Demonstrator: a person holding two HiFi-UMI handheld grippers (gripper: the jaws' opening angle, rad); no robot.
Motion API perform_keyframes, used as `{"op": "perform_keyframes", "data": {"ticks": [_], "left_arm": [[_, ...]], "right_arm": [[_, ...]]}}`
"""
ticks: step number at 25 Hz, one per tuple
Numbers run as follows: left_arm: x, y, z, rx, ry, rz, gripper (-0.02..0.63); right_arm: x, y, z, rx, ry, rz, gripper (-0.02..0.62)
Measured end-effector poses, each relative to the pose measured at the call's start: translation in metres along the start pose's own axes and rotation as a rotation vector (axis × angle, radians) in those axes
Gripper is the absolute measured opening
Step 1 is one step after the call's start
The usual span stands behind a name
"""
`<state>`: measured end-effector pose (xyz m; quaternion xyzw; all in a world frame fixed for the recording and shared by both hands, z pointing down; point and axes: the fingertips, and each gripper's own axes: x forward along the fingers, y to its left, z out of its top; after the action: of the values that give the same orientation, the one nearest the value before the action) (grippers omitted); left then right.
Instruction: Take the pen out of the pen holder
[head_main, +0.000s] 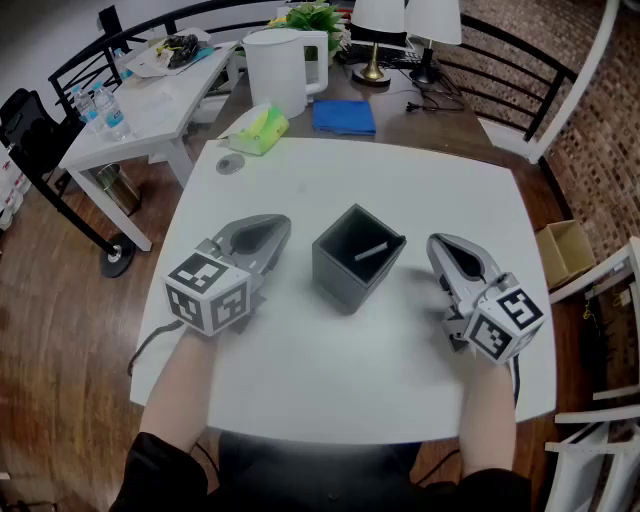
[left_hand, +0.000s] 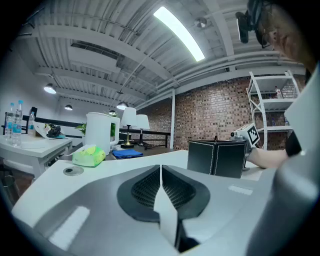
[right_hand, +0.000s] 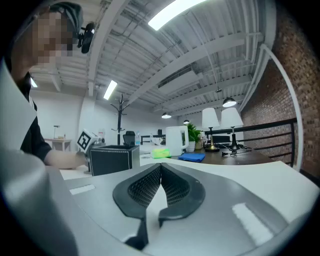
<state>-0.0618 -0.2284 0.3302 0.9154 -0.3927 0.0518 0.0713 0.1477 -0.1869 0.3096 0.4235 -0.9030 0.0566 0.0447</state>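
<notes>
Grey pen holder (head_main: 358, 258) in the head view keeps the pen (head_main: 372, 250) leaning inside. The left gripper (head_main: 268, 228) and right gripper (head_main: 447, 247) flank the holder, seemingly poised to start. Left gripper view: jaws pressed together, empty. Right gripper view: likewise closed on nothing.

**Clearance around holder**

The pen holder (head_main: 355, 262) stands mid-table, its open top unobstructed from above. The left gripper (head_main: 278, 232) and right gripper (head_main: 441, 246) flank it with gaps. The table (head_main: 430, 195) beyond is bare, save a green packet (head_main: 255, 130), apparently tissues, at the far-left corner.

Right gripper (right_hand: 161, 166): fingers together, nothing between. Pen holder (right_hand: 113, 160) left on white table (right_hand: 270, 170), left gripper (right_hand: 86, 141) beyond.
</notes>
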Motion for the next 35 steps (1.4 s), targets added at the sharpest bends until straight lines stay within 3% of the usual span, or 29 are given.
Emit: {"op": "perform_keyframes", "data": {"ticks": [4, 7, 11, 16, 23, 29, 35], "left_arm": [[-0.004, 0.001, -0.003, -0.004, 0.007, 0.008, 0.012], [-0.005, 0.0, -0.002, -0.003, 0.009, 0.008, 0.012], [-0.004, 0.0, -0.002, -0.001, 0.01, 0.006, 0.012], [-0.004, 0.0, -0.002, -0.002, 0.009, 0.002, 0.012], [-0.004, -0.001, -0.002, -0.002, 0.01, -0.004, 0.012], [-0.003, -0.002, -0.002, -0.001, 0.01, -0.01, 0.012], [-0.003, -0.003, -0.003, 0.0, 0.012, -0.018, 0.012]], "right_arm": [[-0.01, 0.014, 0.033, 0.14, -0.143, 0.081, 0.08], [-0.006, 0.039, 0.054, 0.12, -0.172, 0.137, 0.102], [0.008, 0.058, 0.052, 0.144, -0.133, 0.182, 0.112], [0.02, 0.066, 0.048, 0.09, -0.076, 0.176, 0.12], [0.028, 0.074, 0.041, 0.02, -0.017, 0.163, 0.086], [0.04, 0.092, 0.04, -0.046, 0.031, 0.201, 0.055], [0.043, 0.093, 0.04, -0.026, 0.063, 0.224, 0.051]]}}
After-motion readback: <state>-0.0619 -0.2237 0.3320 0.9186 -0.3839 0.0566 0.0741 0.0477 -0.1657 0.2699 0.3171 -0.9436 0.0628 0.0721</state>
